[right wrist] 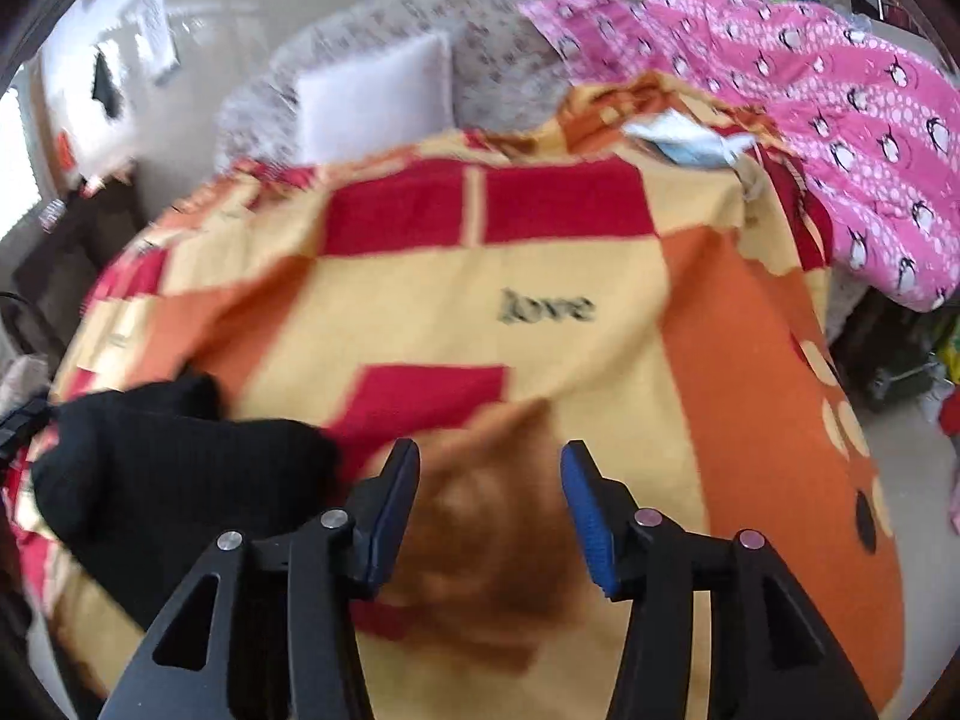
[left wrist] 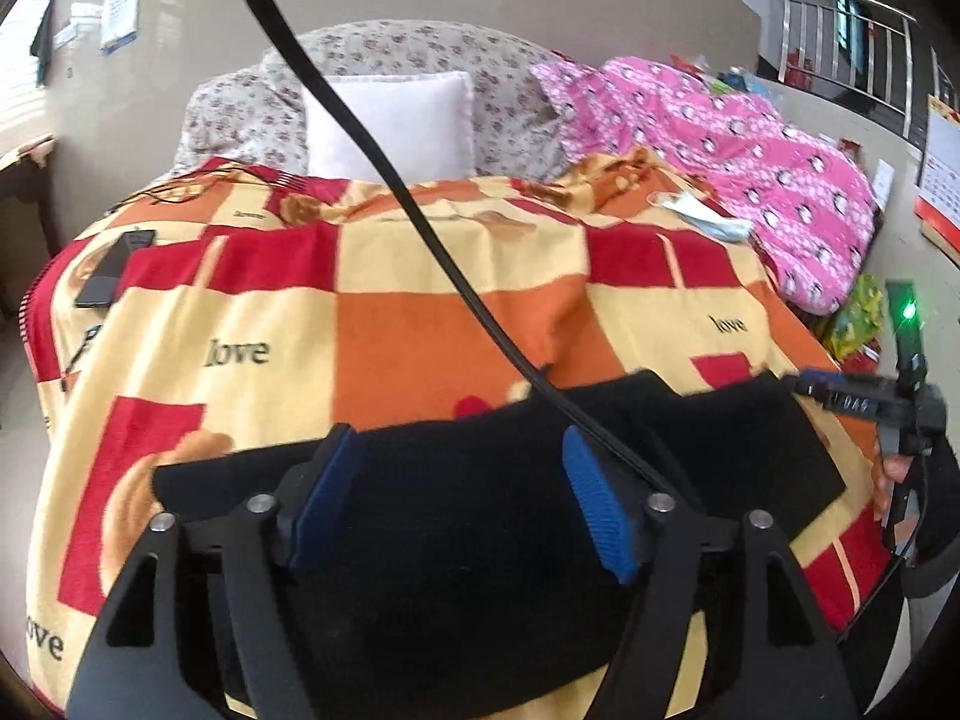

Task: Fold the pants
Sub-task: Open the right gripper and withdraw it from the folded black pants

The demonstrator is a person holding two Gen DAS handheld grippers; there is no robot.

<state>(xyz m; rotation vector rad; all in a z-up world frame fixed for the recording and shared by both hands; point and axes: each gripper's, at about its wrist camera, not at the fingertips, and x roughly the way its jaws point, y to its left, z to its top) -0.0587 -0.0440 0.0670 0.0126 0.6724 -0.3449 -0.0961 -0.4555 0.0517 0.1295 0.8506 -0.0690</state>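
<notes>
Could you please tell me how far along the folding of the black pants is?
The black fabric pants already lie bunched into a compact shape on the checkered red-and-orange blanket. Nothing is held: the left tool hovers open over them, the right tool open beside them. Final folds seemingly remain.

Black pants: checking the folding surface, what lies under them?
The black pants lie on a checked blanket. What sits beneath the blanket is covered.

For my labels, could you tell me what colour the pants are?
Plain black pants, clearest in the left wrist view.
</notes>
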